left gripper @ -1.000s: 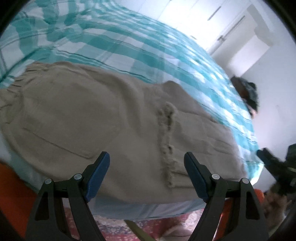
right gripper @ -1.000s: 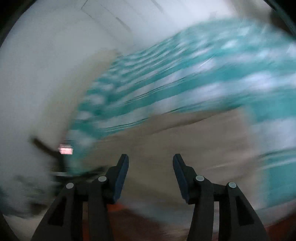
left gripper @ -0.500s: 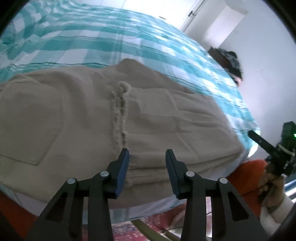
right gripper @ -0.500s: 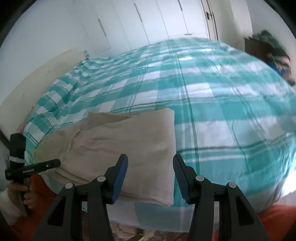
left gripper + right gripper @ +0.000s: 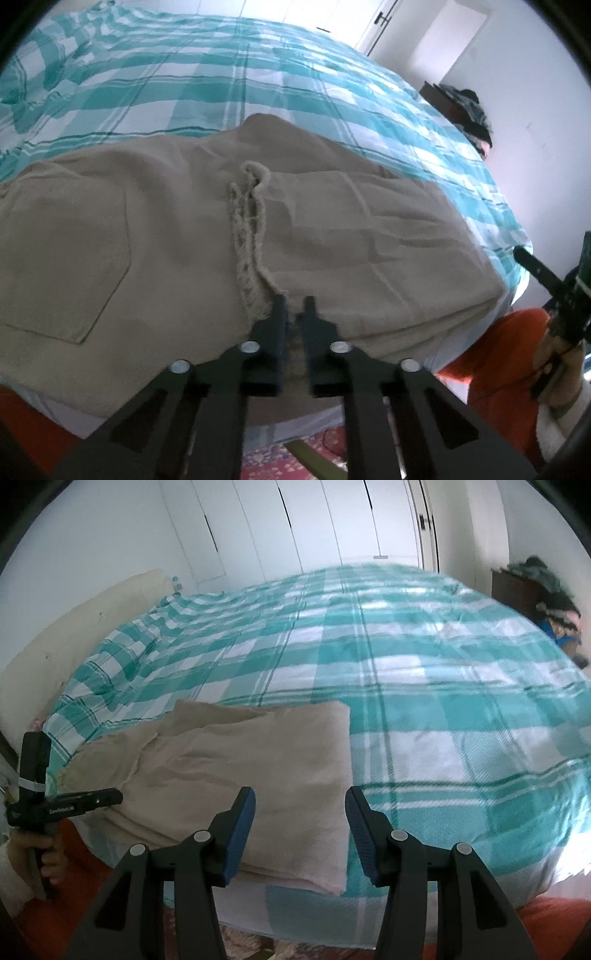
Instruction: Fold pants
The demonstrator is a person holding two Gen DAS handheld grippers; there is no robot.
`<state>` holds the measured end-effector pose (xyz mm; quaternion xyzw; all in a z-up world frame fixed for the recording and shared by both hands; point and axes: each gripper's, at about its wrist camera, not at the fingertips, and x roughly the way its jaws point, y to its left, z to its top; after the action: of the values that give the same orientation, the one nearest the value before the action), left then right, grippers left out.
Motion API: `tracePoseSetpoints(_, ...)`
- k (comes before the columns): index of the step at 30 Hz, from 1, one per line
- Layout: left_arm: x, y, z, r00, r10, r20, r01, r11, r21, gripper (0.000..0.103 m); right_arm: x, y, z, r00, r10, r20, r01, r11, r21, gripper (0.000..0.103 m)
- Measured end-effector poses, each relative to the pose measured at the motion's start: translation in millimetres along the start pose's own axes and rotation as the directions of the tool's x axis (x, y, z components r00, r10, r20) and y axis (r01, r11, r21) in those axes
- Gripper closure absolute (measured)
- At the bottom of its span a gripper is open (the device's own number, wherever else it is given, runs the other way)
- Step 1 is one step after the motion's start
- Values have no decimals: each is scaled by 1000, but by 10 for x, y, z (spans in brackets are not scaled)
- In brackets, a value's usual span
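Observation:
Beige pants (image 5: pixel 184 236) lie folded across the near edge of a bed with a teal checked cover (image 5: pixel 229 85). Frayed leg hems (image 5: pixel 249 225) rest on top of the seat, beside a back pocket (image 5: pixel 62 258). My left gripper (image 5: pixel 294 308) is shut on the near edge of the pants at the frayed hems. In the right wrist view the pants (image 5: pixel 258 771) lie ahead and to the left. My right gripper (image 5: pixel 300 808) is open and empty, held over the folded right end of the pants. The left gripper (image 5: pixel 74 801) shows at the far left there.
White wardrobe doors (image 5: pixel 295 528) stand behind the bed. A dark cabinet with piled clothes (image 5: pixel 543 590) is at the right. A cream headboard (image 5: pixel 74 627) is at the left. The person's orange clothing (image 5: pixel 502 354) is close to the bed edge. A patterned rug (image 5: pixel 295 458) lies below.
My left gripper has closed from wide open onto the pants' near edge at the frayed hems. My right gripper swung to face the bed and has stayed open.

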<state>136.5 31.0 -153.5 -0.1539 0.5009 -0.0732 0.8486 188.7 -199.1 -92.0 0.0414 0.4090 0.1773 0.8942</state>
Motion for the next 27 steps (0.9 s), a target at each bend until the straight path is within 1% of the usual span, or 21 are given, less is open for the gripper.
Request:
tracePoseSetpoints(2,-41,15,-42,1000,-11,-16,11,1000,10,100,21,8,6,1000,-14,-3,14,1000,-21,52)
tracePoseSetpoints(4,-77,29,-71,1000,0,-21,0,1000,20,100,89,8,-9,999,-35,-32,34,999,-31,52)
tracePoseSetpoints(5,-89,42,-72,1000,3,-23,-3,1000,11,99,132,32,-26,998,-25,-54,22,999,-47,53)
tracePoseSetpoints(6,-104,53,-65,1000,12,-19,-12,1000,-1,96,150,64,-36,998,-9,-64,5,998,-65,53)
tracePoseSetpoints(7,-123,50,-54,999,29,-15,-29,999,-12,96,165,130,-52,997,18,-72,-25,995,-97,56)
tracePoseSetpoints(8,-157,29,-35,998,57,-3,-57,998,-16,91,182,224,-74,995,57,-83,-68,988,-140,58)
tracePoseSetpoints(9,-196,-2,-16,997,75,14,-75,997,-13,74,223,332,-112,989,101,-112,-120,976,-182,60)
tracePoseSetpoints(10,-239,-44,9,996,81,37,-81,997,-9,61,301,427,-166,978,131,-163,-164,964,-211,61)
tracePoseSetpoints(11,-300,-112,42,995,69,76,-69,998,-1,39,391,510,-240,964,147,-221,-198,953,-230,61)
tracePoseSetpoints(12,-345,-181,73,993,52,108,-53,999,10,29,437,557,-294,957,147,-250,-210,946,-246,61)
tracePoseSetpoints(13,-369,-267,116,991,31,130,-35,999,28,28,475,647,-374,959,103,-263,-184,935,-304,61)
tracePoseSetpoints(15,-317,-498,230,992,7,129,-18,996,87,27,468,706,-408,965,70,-254,-161,920,-358,59)
tracePoseSetpoints(17,-190,-687,313,993,0,120,-18,989,147,25,486,670,-413,962,80,-262,-171,922,-346,58)
tracePoseSetpoints(19,17,-796,352,994,28,104,-47,981,188,24,503,629,-410,959,86,-270,-177,926,-333,58)
tracePoseSetpoints(21,284,-803,346,996,72,48,-80,976,203,25,501,632,-427,961,79,-265,-169,926,-338,58)
tracePoseSetpoints(22,409,-771,309,996,94,7,-93,975,202,27,491,640,-436,963,75,-260,-165,925,-343,57)
tracePoseSetpoints(23,527,-711,236,992,114,-46,-103,975,198,32,465,649,-439,965,71,-252,-159,925,-347,55)
tracePoseSetpoints(24,537,-675,173,992,111,-52,-99,975,197,32,441,683,-423,967,73,-245,-157,926,-343,54)
tracePoseSetpoints(25,491,-636,109,994,102,-30,-94,975,202,32,410,711,-404,968,78,-239,-157,930,-331,53)
tracePoseSetpoints(26,430,-604,57,995,101,-15,-96,973,211,32,364,694,-370,968,92,-235,-163,938,-305,53)
tracePoseSetpoints(27,392,-569,30,995,102,-18,-96,973,209,32,310,673,-330,968,114,-226,-175,946,-272,53)
